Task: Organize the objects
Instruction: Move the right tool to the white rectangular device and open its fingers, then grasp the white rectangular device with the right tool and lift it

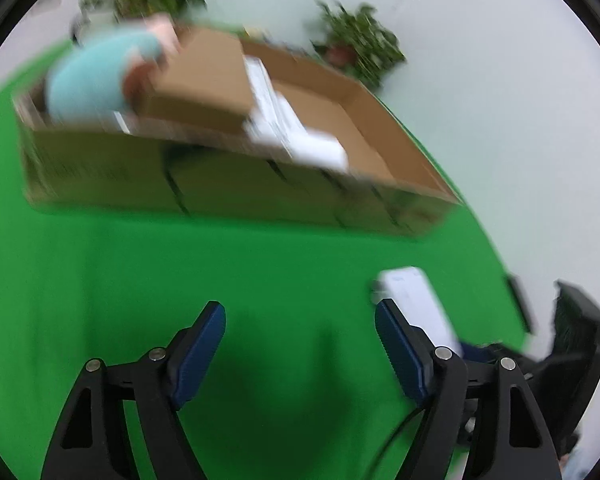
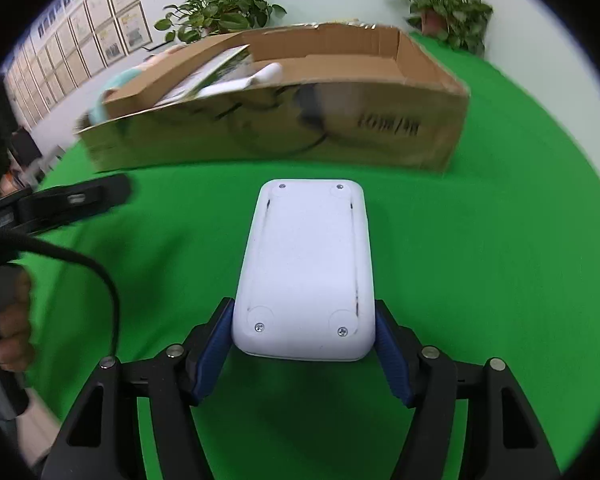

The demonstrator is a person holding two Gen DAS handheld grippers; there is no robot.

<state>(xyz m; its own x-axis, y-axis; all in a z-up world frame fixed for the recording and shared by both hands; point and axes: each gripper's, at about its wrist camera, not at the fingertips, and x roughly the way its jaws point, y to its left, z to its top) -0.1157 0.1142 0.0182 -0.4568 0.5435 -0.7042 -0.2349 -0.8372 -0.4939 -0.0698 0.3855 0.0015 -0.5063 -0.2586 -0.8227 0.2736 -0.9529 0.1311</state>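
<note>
- The cardboard box [image 2: 284, 120] at 12 o'clock on the counter [image 2: 500, 240] already holds several things: a teal soft item [image 1: 96, 84], a folded brown cardboard piece [image 1: 204, 80] and white packets [image 1: 288, 128]. By the look of it a good part of the sorting is done.
- The white device [image 2: 306, 268] is not yet in the box; it lies underside up, screws showing, on the green cloth just in front of the box.
- The right gripper [image 2: 304, 348] has its jaws drawn in around the device's near end, blue pads against or just beside its two sides; real pressure I cannot confirm, so I count it as not yet held.
- The left gripper [image 1: 300, 344] stands partly open over bare cloth, holding nothing; the white device [image 1: 416, 300] sits at its 2 o'clock.
- Left to do, as I judge it: grip the device, lift it, set it into the box's free right end.
- Green cloth covers the counter; two potted plants [image 2: 220, 8] stand behind the box against a pale wall, framed papers [image 2: 84, 44] at 10 o'clock.
</note>
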